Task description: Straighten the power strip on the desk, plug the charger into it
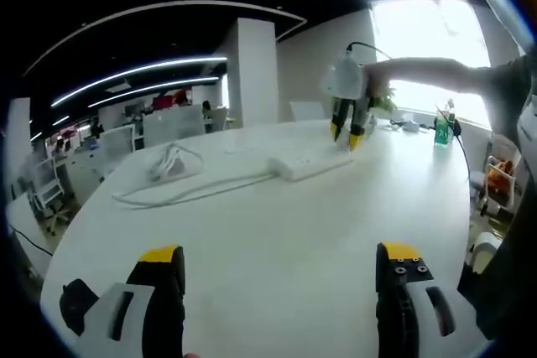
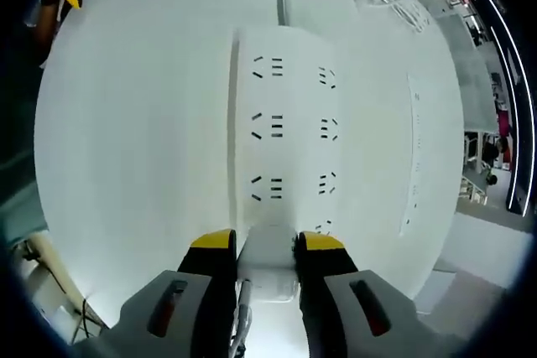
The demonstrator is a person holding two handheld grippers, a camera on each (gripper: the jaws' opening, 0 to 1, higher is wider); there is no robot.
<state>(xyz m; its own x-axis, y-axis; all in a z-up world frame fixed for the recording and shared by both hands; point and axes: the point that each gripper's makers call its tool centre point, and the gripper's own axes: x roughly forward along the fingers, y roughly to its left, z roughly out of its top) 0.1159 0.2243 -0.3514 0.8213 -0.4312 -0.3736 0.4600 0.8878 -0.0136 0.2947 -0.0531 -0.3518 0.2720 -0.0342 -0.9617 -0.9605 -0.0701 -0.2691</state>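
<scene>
Right gripper (image 2: pixel 267 245) jaws pinching charger (image 2: pixel 268 262) over power strip (image 2: pixel 289 123), left gripper (image 1: pixel 281 262) jaws spread above desk (image 1: pixel 277 232)

left low across desk (image 1: pixel 277 249), right overhead, close

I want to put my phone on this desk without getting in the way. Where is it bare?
Bare: the desk between the left hand-held gripper and the power strip. Crowded: around the strip, held by the right hand-held gripper, and the charger.
</scene>
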